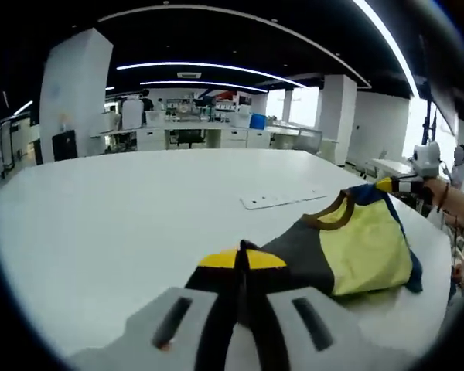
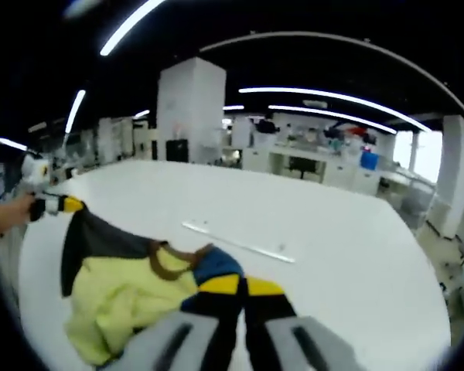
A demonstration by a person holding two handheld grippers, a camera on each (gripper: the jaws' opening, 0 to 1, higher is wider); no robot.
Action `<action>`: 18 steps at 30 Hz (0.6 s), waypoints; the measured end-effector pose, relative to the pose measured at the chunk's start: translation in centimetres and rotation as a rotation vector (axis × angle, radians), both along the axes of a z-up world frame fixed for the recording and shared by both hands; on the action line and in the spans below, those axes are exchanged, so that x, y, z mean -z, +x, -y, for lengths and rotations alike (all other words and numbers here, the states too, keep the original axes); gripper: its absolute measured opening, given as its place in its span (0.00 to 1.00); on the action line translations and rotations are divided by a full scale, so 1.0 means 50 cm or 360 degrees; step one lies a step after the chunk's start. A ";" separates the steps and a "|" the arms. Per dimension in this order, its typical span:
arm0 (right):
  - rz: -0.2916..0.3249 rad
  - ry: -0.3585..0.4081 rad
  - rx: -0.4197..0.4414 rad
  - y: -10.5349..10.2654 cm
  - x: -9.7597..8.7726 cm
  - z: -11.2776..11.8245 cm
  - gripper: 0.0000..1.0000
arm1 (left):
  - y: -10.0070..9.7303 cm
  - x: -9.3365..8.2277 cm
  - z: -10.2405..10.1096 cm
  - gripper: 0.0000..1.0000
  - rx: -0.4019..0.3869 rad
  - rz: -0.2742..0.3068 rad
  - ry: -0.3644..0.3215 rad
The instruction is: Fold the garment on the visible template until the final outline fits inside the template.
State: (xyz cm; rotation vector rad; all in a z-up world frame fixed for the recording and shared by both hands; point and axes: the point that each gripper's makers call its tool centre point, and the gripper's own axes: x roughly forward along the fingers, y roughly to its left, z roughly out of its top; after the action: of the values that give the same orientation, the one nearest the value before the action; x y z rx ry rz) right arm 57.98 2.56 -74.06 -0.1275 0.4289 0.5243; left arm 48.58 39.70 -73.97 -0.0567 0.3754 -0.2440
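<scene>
Garment (image 1: 348, 243) stretched lengthwise between both grippers, left gripper (image 1: 242, 259) and right gripper (image 2: 241, 285) each pinching a corner, collar facing the template (image 1: 282, 199) beyond

White table (image 1: 124, 224) taking up the foreground in both views, its surface (image 2: 348, 232) running back toward the room. Thick white pillar (image 1: 73, 93) standing behind its far edge, left in the left gripper view; the same kind of pillar (image 2: 189, 108) rising mid-frame in the right gripper view. Desks (image 1: 209, 135) lining the background, with a blue bin (image 1: 257, 121) sitting among them (also showing as a blue bin (image 2: 369, 160) at the right). Person (image 1: 146, 102) standing far back, too small for detail. Ceiling lights (image 1: 209, 68) curving overhead. Windows (image 1: 303, 104) glowing bright at the far right.
</scene>
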 end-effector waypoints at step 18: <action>-0.0115 -0.0044 0.0189 0.089 0.127 0.000 0.00 | 0.082 0.098 -0.019 0.00 -0.0081 -0.0105 0.0212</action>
State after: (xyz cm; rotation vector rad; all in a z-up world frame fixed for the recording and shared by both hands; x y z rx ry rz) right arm 62.44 2.56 -80.39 -0.1093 0.5110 0.4073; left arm 52.69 40.63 -78.89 0.0570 0.4548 -0.1669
